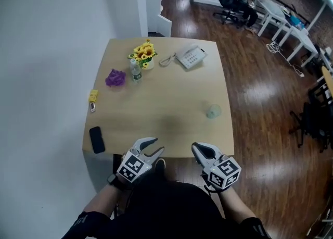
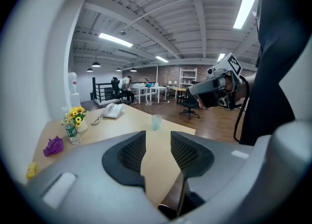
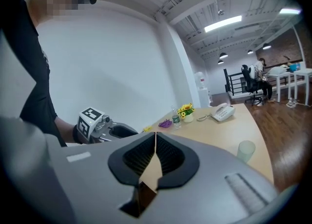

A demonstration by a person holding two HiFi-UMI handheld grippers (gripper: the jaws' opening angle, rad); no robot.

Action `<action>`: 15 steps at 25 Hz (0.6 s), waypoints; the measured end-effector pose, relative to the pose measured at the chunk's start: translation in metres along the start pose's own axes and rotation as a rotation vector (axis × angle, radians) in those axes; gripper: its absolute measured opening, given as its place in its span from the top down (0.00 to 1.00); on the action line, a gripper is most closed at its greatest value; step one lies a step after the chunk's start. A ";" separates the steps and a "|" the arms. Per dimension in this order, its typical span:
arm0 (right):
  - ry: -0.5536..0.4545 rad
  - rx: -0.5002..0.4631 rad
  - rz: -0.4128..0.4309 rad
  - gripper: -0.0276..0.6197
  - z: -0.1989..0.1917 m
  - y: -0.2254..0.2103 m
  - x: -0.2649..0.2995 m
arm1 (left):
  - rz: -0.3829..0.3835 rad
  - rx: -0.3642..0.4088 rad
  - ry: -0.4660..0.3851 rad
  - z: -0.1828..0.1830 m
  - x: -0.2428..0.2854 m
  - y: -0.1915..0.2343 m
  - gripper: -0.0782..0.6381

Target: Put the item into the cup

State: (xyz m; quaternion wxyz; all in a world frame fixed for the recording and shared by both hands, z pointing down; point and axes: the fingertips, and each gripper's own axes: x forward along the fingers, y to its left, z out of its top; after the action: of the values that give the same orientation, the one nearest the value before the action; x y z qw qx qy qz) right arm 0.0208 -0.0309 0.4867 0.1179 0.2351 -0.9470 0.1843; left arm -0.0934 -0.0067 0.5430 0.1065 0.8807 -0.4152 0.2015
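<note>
A pale translucent cup (image 1: 213, 111) stands upright near the table's right edge; it also shows in the left gripper view (image 2: 156, 122) and the right gripper view (image 3: 246, 150). A crumpled purple item (image 1: 115, 78) and a small yellow item (image 1: 93, 96) lie at the table's left side. Both grippers hang just off the near table edge, apart from everything. My left gripper (image 1: 155, 147) is open and empty, with bare table showing between its jaws (image 2: 158, 137). My right gripper (image 1: 197, 148) has its jaws closed together at the tips with nothing in them (image 3: 155, 137).
The wooden table (image 1: 171, 128) also carries a black phone (image 1: 97, 139) at the near left corner, a small water bottle (image 1: 135, 71), a pot of yellow flowers (image 1: 144, 53) and a white desk telephone (image 1: 190, 57). A white wall runs along the left; office desks and chairs stand far right.
</note>
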 end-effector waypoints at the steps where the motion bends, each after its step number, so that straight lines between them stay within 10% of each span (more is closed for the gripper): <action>1: -0.001 -0.004 0.005 0.94 -0.003 0.003 -0.010 | 0.005 -0.006 -0.002 0.001 -0.003 -0.011 0.67; 15: -0.018 0.035 0.034 0.95 -0.056 0.037 -0.115 | 0.058 -0.042 0.015 -0.018 -0.048 -0.130 0.63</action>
State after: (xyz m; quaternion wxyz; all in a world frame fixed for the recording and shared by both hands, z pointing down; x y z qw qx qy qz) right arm 0.1099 0.0680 0.4904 0.1020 0.2228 -0.9485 0.2007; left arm -0.0253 0.1150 0.5351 0.1224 0.8644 -0.4438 0.2024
